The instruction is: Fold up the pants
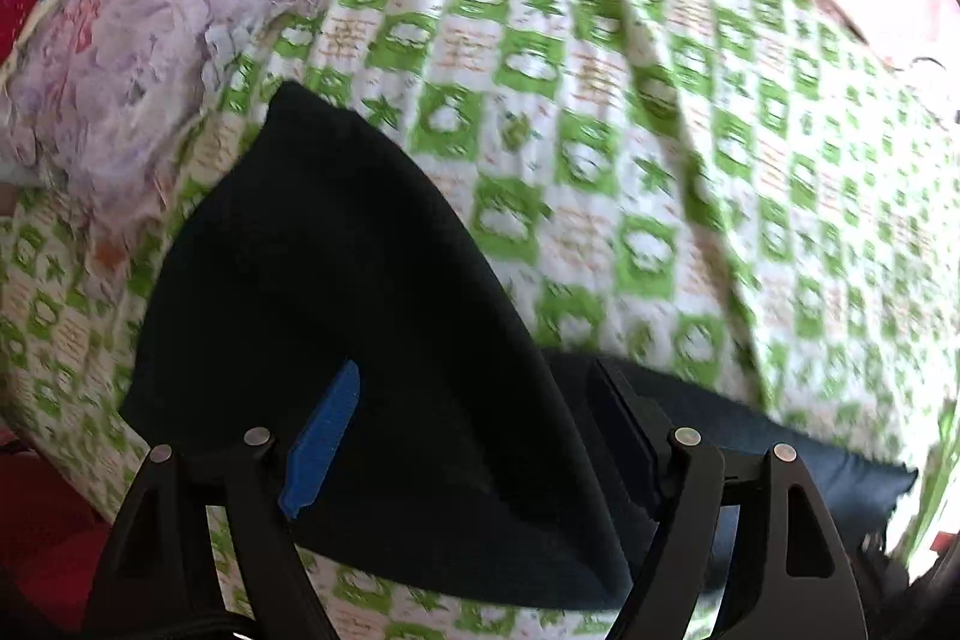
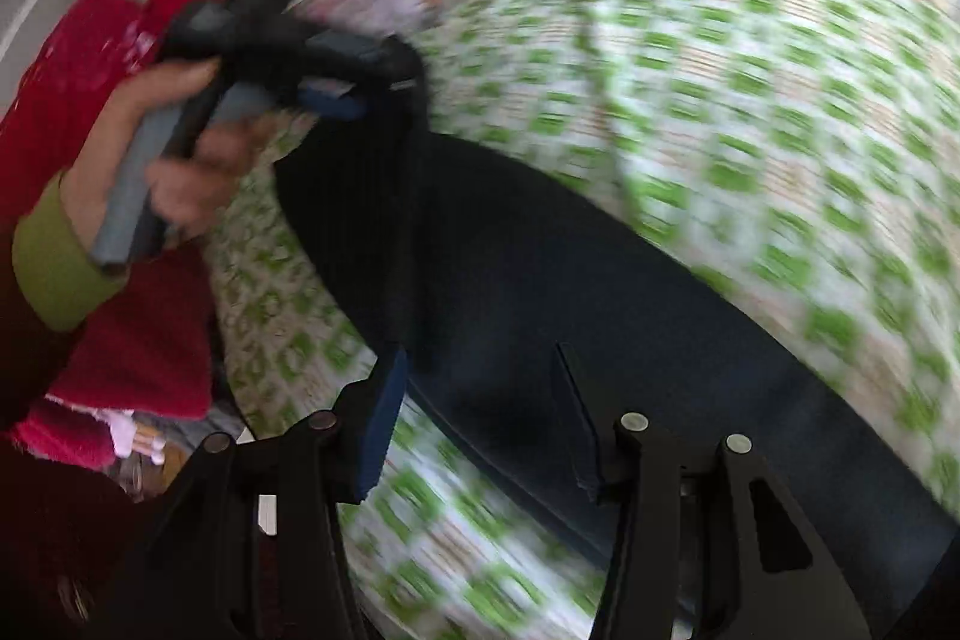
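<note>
Dark, soft, matte pants (image 1: 336,280) draped in a long tapering fold over bed sheet (image 1: 600,100), checked green-white, wrinkled. Floral pillow (image 1: 120,40) at 10 o'clock. Left claw (image 1: 474,430) spread wide, 2 fingers straddling pants fabric, nothing pinched. Right claw (image 2: 480,418) likewise wide apart over pants; contact unclear through blur. Left hand (image 2: 192,160) at 9 o'clock.

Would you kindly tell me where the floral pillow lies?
In the left wrist view, the floral pillow lies upper left on the green checked sheet, beside the dark pants.
</note>
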A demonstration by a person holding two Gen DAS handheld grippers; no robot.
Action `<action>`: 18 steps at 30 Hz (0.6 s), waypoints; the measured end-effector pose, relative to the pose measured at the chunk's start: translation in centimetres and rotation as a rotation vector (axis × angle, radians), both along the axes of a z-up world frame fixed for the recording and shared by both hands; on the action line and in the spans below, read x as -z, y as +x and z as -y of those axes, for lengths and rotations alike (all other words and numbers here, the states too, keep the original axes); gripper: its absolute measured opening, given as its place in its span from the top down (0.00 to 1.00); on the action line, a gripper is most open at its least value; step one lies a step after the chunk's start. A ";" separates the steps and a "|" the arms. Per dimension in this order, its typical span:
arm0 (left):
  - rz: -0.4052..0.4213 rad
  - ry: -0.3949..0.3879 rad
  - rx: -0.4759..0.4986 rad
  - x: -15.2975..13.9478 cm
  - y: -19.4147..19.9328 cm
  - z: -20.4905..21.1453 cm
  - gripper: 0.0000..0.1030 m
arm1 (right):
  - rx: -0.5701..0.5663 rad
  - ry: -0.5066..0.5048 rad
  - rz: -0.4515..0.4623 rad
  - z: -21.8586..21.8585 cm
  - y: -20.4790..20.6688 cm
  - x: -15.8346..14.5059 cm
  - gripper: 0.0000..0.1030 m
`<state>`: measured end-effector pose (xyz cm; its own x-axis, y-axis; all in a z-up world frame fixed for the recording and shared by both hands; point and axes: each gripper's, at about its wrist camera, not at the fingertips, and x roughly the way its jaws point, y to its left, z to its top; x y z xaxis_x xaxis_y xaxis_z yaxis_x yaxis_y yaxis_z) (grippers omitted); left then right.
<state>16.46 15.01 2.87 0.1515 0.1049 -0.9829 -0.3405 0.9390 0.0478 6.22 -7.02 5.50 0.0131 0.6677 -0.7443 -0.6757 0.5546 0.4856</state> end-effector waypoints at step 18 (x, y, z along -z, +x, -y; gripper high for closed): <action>0.104 -0.078 -0.066 0.4 -1.0 -5.2 0.92 | -0.149 -0.070 0.097 -8.7 -0.5 1.4 0.94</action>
<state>15.49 20.16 2.43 0.2483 0.0423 -0.9678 -0.4009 0.9140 -0.0628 5.68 1.69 4.09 -0.0081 0.6141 -0.7891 -0.7950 0.4747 0.3776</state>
